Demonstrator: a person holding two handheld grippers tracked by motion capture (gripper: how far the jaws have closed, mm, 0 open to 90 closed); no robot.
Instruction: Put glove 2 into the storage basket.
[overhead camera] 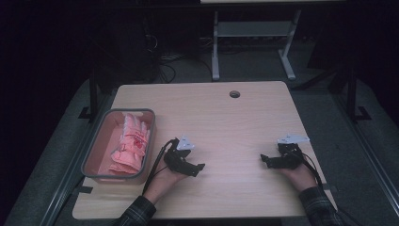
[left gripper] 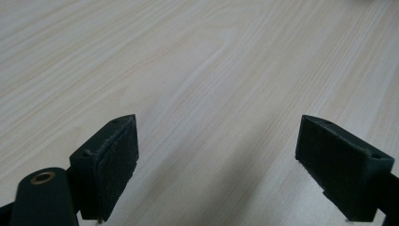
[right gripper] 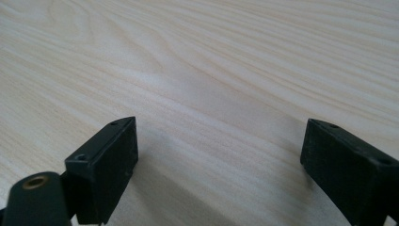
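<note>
Pink gloves lie bunched in a grey-rimmed bin at the left edge of the wooden table. Both tongs rest low over bare wood, the left gripper just beside the bin, the right gripper well apart from it near the table's right side. Each gripper's own view shows its jaws spread wide with nothing between them. By my reading, the work is at its start: the next move calls for the left gripper to swing over the bin's rim and pinch a glove. No writing or label is readable anywhere.
</note>
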